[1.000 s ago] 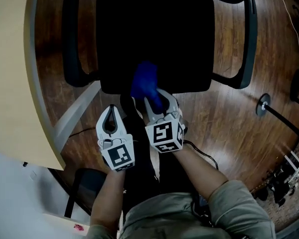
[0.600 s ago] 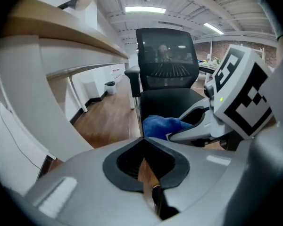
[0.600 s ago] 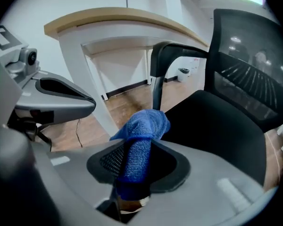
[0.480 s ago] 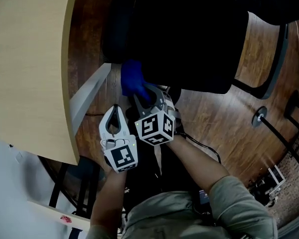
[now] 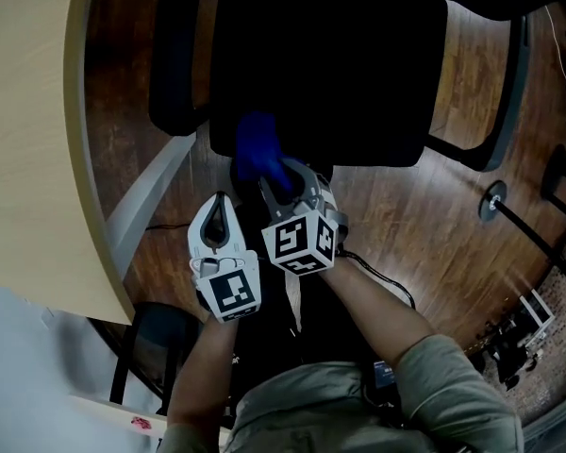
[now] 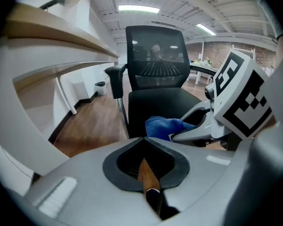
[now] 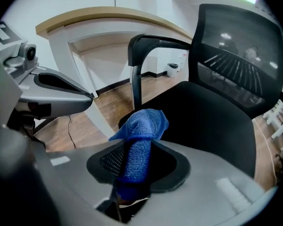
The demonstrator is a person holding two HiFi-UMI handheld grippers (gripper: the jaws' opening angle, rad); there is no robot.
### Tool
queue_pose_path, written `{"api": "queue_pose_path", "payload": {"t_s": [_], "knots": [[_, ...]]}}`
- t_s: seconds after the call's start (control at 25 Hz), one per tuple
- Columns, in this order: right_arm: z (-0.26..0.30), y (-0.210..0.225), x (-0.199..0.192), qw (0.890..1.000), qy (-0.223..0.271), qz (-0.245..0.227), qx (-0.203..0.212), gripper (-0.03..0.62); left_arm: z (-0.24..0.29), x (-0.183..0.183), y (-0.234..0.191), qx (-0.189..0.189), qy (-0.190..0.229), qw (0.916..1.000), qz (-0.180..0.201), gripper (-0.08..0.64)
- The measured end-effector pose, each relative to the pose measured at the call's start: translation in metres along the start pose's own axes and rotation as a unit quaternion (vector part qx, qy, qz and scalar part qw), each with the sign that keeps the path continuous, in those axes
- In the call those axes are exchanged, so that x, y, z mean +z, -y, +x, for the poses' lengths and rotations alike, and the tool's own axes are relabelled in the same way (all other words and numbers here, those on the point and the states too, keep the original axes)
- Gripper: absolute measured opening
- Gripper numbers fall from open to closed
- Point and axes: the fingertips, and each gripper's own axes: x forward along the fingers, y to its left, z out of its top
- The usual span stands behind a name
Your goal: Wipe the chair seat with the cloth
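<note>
We held our left claw (image 5: 217,206) clenched on nothing just beside and slightly behind our right claw (image 5: 279,183), which grasped the blue cloth (image 5: 257,149) rolled lengthwise along its jaws, the bunched end poking ahead at the chair seat (image 5: 330,74) front edge, nearer this claw.

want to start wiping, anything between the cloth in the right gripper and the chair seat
Nothing visible does. The cloth, clamped in the right gripper, is at the bare seat's front corner; the left gripper is clear of it.
</note>
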Motion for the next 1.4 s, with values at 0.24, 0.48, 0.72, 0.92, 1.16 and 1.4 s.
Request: {"api": "queue_pose_path", "payload": {"t_s": [0.24, 0.48, 0.72, 0.92, 1.16, 1.4], "knots": [[-0.035, 0.055, -0.031, 0.999, -0.010, 0.042, -0.033, 0.120, 0.017, 0.036, 0.057, -0.045, 0.001, 0.9984, 0.034, 0.005], [-0.076, 0.110, -0.076, 0.989, -0.022, 0.110, -0.093, 0.120, 0.030, 0.063, 0.115, -0.100, 0.009, 0.9915, 0.082, 0.005], [-0.117, 0.159, -0.131, 0.973, -0.027, 0.179, -0.140, 0.120, 0.041, 0.084, 0.184, -0.144, 0.020, 0.9822, 0.119, 0.005], [-0.148, 0.191, -0.175, 0.959, -0.030, 0.231, -0.164, 0.120, 0.042, 0.099, 0.243, -0.181, 0.023, 0.9720, 0.148, 0.005], [-0.162, 0.219, -0.219, 0.945, -0.037, 0.273, -0.179, 0.120, 0.052, 0.101, 0.290, -0.206, 0.017, 0.9647, 0.162, 0.005], [-0.156, 0.234, -0.246, 0.936, -0.040, 0.302, -0.177, 0.120, 0.060, 0.088, 0.306, -0.208, 0.004, 0.9636, 0.168, 0.005]]}}
